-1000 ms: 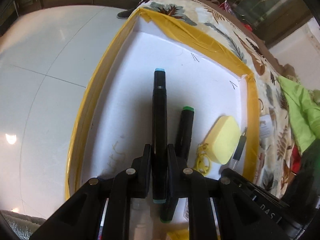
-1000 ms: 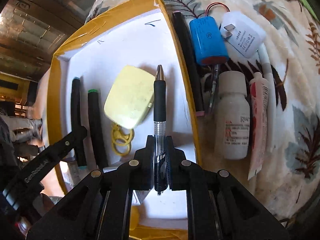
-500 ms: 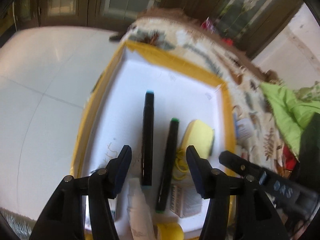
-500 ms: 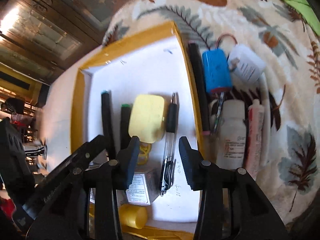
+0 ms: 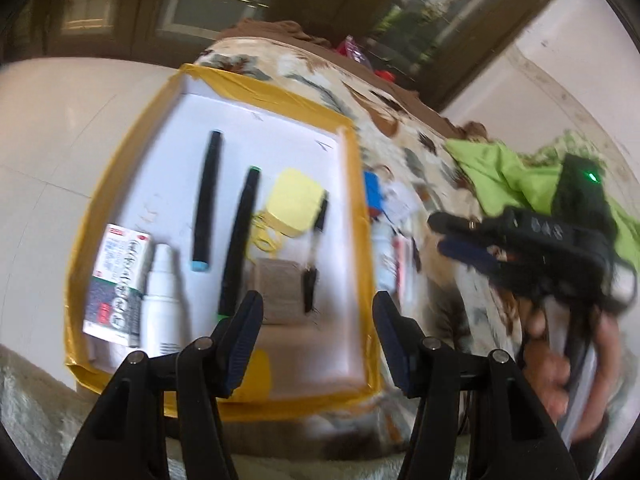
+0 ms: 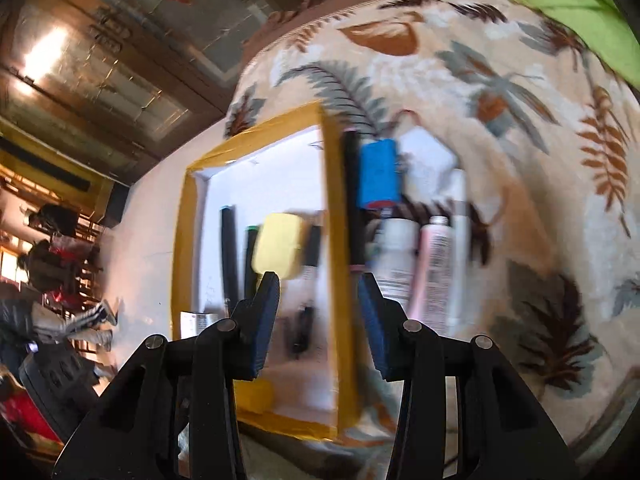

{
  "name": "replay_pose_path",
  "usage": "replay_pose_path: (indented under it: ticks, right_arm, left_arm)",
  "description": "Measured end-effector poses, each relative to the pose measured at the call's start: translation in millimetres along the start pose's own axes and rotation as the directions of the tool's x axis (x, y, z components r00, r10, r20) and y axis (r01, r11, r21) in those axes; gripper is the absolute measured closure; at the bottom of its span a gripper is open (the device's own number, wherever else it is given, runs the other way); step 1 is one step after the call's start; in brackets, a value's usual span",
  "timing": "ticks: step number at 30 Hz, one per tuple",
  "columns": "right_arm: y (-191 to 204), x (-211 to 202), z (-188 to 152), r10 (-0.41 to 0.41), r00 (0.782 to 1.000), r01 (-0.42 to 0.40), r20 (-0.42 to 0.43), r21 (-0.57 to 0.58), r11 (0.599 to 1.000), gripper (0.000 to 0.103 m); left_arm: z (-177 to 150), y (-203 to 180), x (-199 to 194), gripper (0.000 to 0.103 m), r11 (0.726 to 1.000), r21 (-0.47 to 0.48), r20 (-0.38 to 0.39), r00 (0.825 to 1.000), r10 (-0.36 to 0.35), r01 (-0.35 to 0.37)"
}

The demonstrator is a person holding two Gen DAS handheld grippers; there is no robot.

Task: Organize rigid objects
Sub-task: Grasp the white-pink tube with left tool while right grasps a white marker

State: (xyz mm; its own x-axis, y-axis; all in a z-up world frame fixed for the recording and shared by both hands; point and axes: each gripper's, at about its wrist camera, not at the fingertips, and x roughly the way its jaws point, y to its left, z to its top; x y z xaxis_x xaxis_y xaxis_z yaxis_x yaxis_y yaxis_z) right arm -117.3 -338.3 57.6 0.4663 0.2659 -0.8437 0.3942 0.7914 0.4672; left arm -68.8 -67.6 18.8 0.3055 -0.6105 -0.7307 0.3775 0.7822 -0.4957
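While both my left claw and right claw are hanging released and empty, I am judging the black blue-capped marker and black clip pen ahead of them are lying parallel in the yellow-taped white tray for tidiness.

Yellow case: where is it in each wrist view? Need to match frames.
Left wrist: yellow case sits right of centre in the tray, between the green-tipped marker and the pen.
Right wrist: case is mid-frame, just above the left fingertip.
Shared landmark: the tray's yellow-taped rim.
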Motion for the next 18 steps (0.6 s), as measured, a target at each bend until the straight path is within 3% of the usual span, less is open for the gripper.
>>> replay_pose_path:
  ticks: [6,11,16,18]
  right_arm:
    - [-53.3,-10.4,21.4,-0.177,0.984,0.175,0.037,0.052,0.983,0.062]
    - [-71.3,13.5,29.3,-0.141,0.989,0.145,-0.047,0.082,0.986,0.063]
    - [-73.5,40.0,37.0,-0.15,0.982,0.161,-0.115,0.098,0.982,0.082]
    - [-78.9,53.3,40.2,-0.152,0.976,0.17,-0.154,0.108,0.98,0.084]
  left_arm:
    - [3.5,-3.9,13.9,0.046,0.996,-0.023,-0.054,0.995,-0.087,0.086]
    - [0.3,-14.9,22.8,0.046,0.991,-0.015,-0.098,0.986,-0.132,0.131]
    - [-3.5,-34.3,23.8,0.046,0.989,0.055,-0.116,0.984,-0.132,0.139]
    - [-4.9,-40.2,24.4,0.046,0.987,0.082,-0.12,0.984,-0.13,0.14]
